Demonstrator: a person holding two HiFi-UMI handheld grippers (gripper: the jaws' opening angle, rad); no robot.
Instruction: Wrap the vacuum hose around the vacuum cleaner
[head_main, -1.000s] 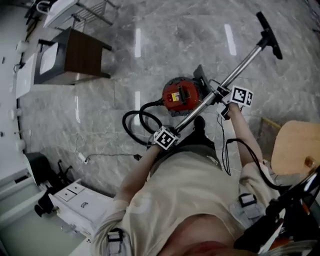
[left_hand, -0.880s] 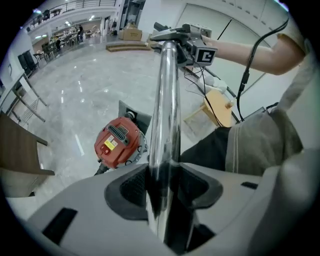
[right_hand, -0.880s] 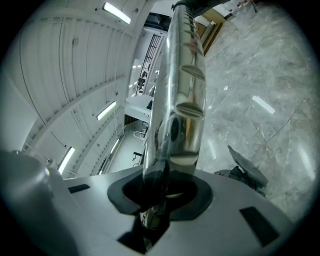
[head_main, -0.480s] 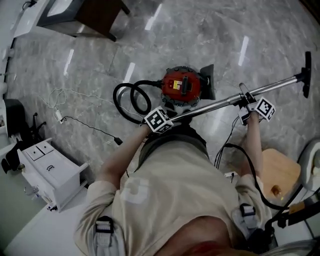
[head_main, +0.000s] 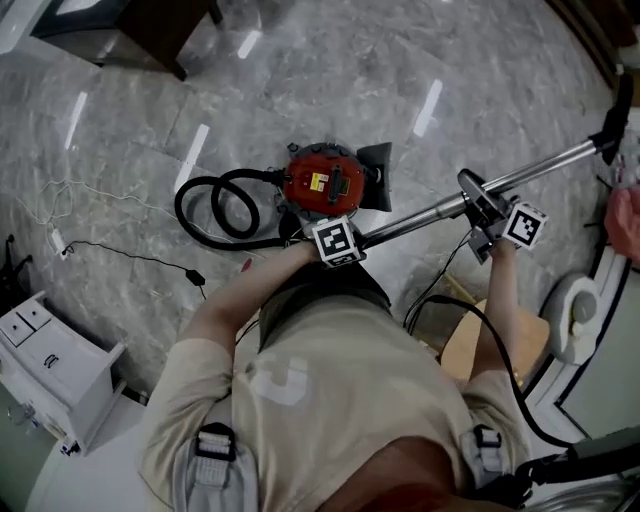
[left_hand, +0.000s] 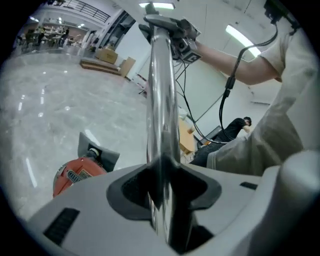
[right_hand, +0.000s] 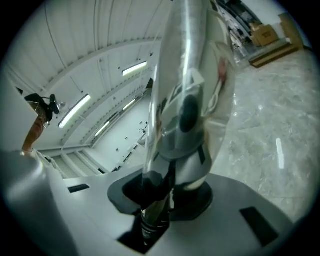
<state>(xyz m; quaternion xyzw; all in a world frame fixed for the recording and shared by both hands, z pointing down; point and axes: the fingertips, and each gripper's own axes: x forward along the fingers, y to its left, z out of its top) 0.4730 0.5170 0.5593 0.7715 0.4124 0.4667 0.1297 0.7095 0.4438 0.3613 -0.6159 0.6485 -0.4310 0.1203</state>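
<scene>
Left gripper (left_hand: 162, 200) and right gripper (right_hand: 160, 195), jaws part-closed, both clamp the metal wand (head_main: 430, 208) beside the vacuum cleaner (head_main: 322, 182). The hose (head_main: 215, 210) loops at the cleaner's far side. Floor head (head_main: 618, 118) partly cut off; hose-wand joint hidden.

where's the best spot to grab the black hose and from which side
Take the hose at the outer curve of its loop, the part farthest from the red vacuum cleaner. Come from above, straddling the tube crosswise: the loop lies flat on the floor, and that stretch looks free of the other coil.
</scene>
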